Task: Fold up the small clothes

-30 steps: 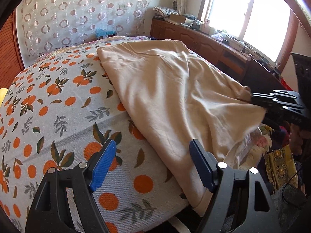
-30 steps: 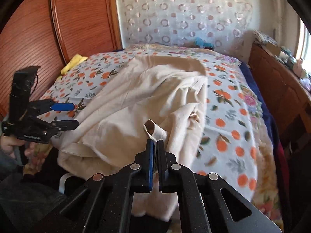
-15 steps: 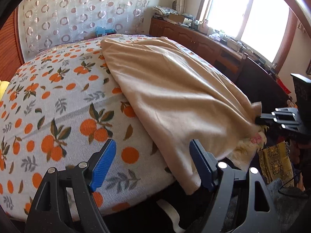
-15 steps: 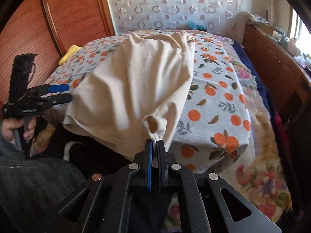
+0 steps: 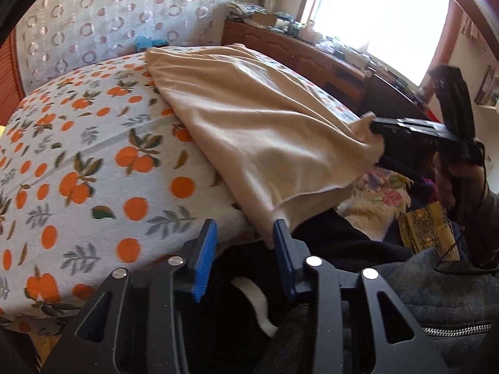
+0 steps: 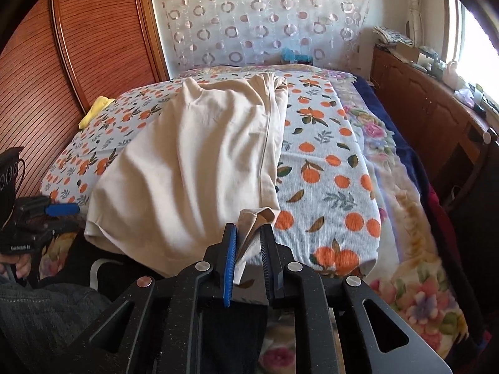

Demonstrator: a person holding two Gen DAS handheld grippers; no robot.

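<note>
A beige garment lies spread over the bed's orange-print sheet, with its near hem hanging off the edge. My left gripper sits at the hem's lower corner. Its jaws are closing, the corner lies against the inner side of the right pad, and the pads are still apart. My right gripper has the other hem corner standing loosely between its blue pads while its jaws are opening. The left wrist view shows the right gripper at the garment's right corner. The left gripper appears at the left edge of the right wrist view.
A wooden dresser with clutter runs under the window on the right. A wooden panel wall stands on the left and a circle-patterned curtain behind the bed. A floral blanket hangs off the bed's right side. The person's dark clothing is close below.
The garment was drawn toward the near edge and now lies flatter. The left gripper's jaws have narrowed at the hem corner. The right gripper's pads, shut on the corner before, have parted.
</note>
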